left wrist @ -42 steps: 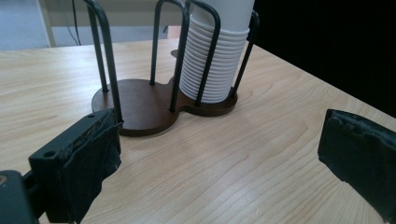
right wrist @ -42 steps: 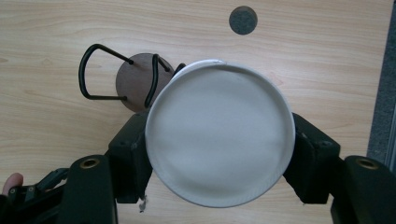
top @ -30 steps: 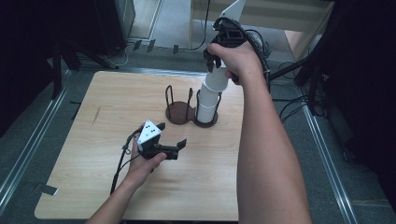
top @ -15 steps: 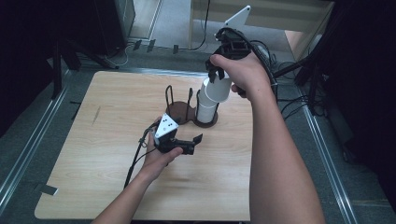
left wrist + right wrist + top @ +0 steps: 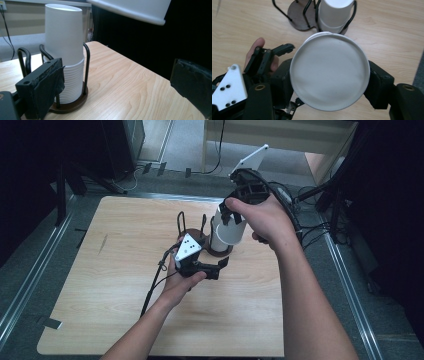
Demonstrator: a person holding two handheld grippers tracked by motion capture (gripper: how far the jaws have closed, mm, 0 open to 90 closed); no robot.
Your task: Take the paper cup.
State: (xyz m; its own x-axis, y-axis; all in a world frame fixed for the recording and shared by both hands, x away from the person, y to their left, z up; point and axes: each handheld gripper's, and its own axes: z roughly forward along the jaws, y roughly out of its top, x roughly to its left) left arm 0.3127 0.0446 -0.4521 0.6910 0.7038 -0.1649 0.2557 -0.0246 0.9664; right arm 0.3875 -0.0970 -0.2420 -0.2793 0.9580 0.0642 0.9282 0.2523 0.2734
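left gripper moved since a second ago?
Yes. In the high view the left gripper has travelled up the picture and rightward, ending close beside the brown cup holder on the table, jaws open.

Both forearms are bare, with no sleeves seen. Each hand-held gripper is built of black parts. On the left hand-held gripper a pale triangular plate with dark dots is carried, and a black cable is trailed. The right hand-held gripper is topped by a similar plate.
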